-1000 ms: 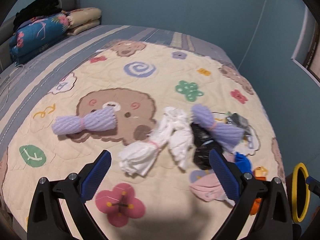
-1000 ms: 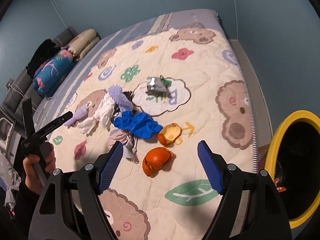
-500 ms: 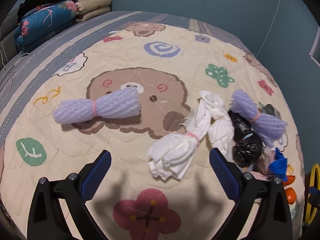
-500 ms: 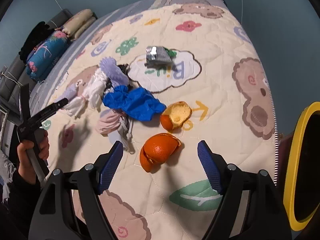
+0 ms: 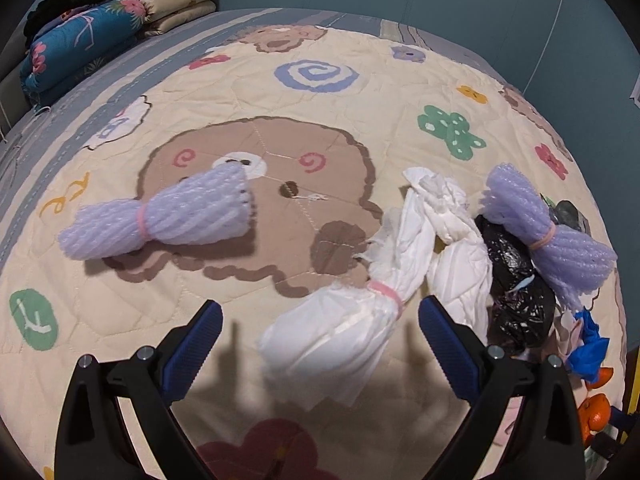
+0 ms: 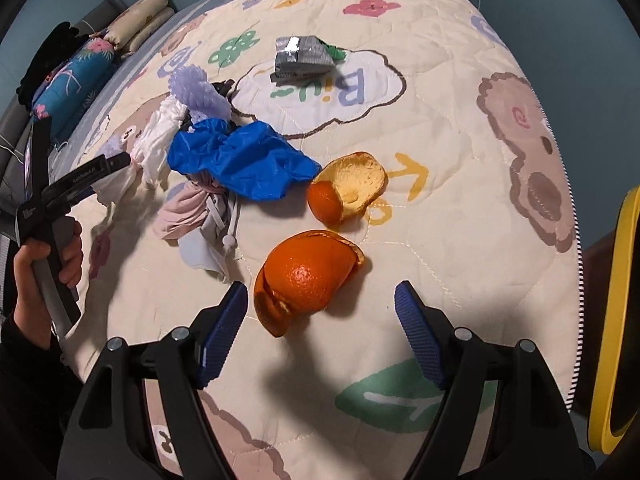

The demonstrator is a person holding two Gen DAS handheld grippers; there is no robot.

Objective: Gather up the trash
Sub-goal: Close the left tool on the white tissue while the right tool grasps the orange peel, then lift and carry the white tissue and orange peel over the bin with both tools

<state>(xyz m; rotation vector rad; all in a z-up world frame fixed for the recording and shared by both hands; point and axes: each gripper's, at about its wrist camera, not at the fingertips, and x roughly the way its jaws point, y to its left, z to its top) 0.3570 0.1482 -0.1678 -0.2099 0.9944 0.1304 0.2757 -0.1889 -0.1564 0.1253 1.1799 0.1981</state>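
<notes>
- The left gripper [image 5: 320, 336] is held low over the quilt [image 5: 240, 92], its blue-padded jaws spread wide with nothing gripped.
- A white paper bundle [image 5: 340, 340], tied with a pink band, is seen lying between those open jaws, untouched as far as can be told.
- A purple foam net [image 5: 160, 216] is spotted further off on the bear print; a second purple net [image 5: 540, 228] is draped over a black bag [image 5: 516, 280] at the right.
- The right gripper [image 6: 320, 320] is also parted wide, nothing clamped.
- The orange peel [image 6: 304, 276] is found just ahead of its left pad, a second peel [image 6: 348, 188] beyond it.
- A crumpled blue glove [image 6: 244, 160] and a foil wrapper [image 6: 304, 58] are laid out further back.
- A yellow-rimmed bin [image 6: 624, 320] is glimpsed off the bed's right edge.
</notes>
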